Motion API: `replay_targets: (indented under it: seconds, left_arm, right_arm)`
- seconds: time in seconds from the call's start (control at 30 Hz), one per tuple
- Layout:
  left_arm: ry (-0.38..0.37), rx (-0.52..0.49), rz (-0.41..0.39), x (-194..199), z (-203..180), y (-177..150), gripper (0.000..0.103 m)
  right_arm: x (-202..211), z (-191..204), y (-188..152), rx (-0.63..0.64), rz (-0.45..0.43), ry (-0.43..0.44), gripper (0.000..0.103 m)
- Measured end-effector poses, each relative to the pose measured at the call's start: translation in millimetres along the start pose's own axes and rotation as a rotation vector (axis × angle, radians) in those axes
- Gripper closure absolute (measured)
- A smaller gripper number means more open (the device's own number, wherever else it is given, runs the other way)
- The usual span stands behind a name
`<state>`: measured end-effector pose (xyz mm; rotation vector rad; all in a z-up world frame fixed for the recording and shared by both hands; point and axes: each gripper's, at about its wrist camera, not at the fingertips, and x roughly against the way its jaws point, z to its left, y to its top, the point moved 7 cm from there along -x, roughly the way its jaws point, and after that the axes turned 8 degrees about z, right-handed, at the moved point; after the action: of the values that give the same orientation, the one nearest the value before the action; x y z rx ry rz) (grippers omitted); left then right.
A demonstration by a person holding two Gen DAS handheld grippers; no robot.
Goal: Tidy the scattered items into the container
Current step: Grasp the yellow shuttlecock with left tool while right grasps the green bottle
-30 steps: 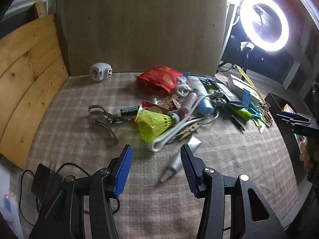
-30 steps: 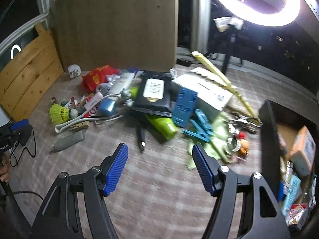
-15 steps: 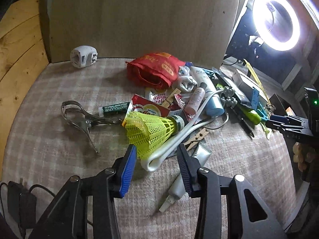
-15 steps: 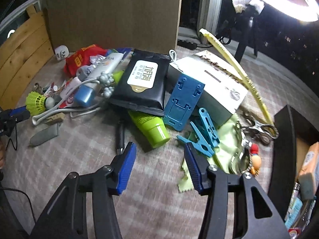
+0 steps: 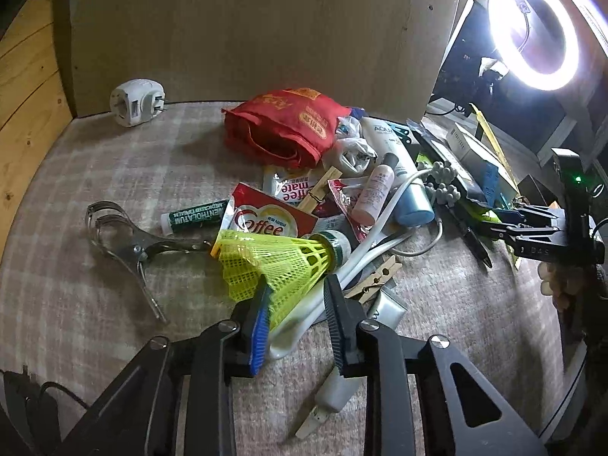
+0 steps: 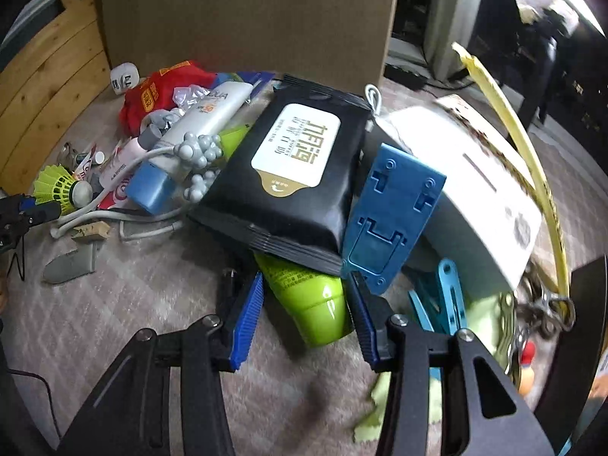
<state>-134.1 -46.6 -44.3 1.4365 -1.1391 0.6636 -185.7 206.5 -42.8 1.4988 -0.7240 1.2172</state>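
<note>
In the left wrist view my left gripper (image 5: 294, 296) is open, its jaws on either side of the skirt of a yellow shuttlecock (image 5: 281, 262) and a white cable loop (image 5: 300, 326) in the clutter pile. In the right wrist view my right gripper (image 6: 306, 294) is open, its jaws around the cap end of a green tube (image 6: 307, 304) that lies under a black wipes pack (image 6: 292, 178). The black container (image 6: 585, 304) stands at the right edge, mostly cut off. The left gripper also shows far left in the right wrist view (image 6: 22, 209).
The pile holds a red pouch (image 5: 285, 125), metal clamp (image 5: 129, 239), coffee sachets (image 5: 266, 220), wooden clothespins (image 5: 376, 275), grey tube (image 5: 342, 380), blue phone stand (image 6: 391, 220), white box (image 6: 475, 197), blue clips (image 6: 444, 300) and a sunscreen tube (image 6: 197, 129). A cardboard wall stands behind.
Both grippers moved forward and down into the pile. The left jaws now straddle the shuttlecock. The right jaws now straddle the green tube. Both jaw gaps have narrowed.
</note>
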Motion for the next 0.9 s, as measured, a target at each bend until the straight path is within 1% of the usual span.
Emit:
replay_targets:
  seconds: [0.03,0.07,0.13,0.2,0.3,0.47,0.57,0.73,0.9]
  left_arm:
    - [-0.002,-0.002,0.002,-1,-1,0,0.083]
    - [-0.001,-0.004,0.002,-1,-1,0,0.088]
    - [-0.001,-0.010,0.000,-1,-3,-1,0.090]
    - [-0.013,-0.015,-0.007,2,-5,-2,0.098]
    - [-0.017,-0.016,-0.026,8,-7,-2,0.102]
    - [-0.042,0.007,-0.046,21,-5,-3,0.102]
    - [-0.054,0.012,-0.064,33,-7,-6,0.102]
    - [-0.067,0.004,-0.096,51,-15,-8,0.102]
    - [-0.077,-0.019,-0.130,69,-28,-5,0.102]
  right_arm:
    - [0,1,1,-0.002,0.004,0.012,0.061]
    - [0,2,0,-0.003,0.012,0.030,0.062]
    - [0,6,-4,0.006,0.022,0.044,0.067]
    - [2,10,-11,0.011,0.029,0.051,0.069]
    - [7,11,-24,-0.024,0.031,0.085,0.069]
    - [22,13,-49,-0.080,0.008,0.129,0.070]
    - [36,14,-61,-0.105,-0.025,0.140,0.070]
    - [64,12,-76,-0.155,-0.085,0.168,0.070]
    - [91,9,-84,-0.176,-0.141,0.166,0.070]
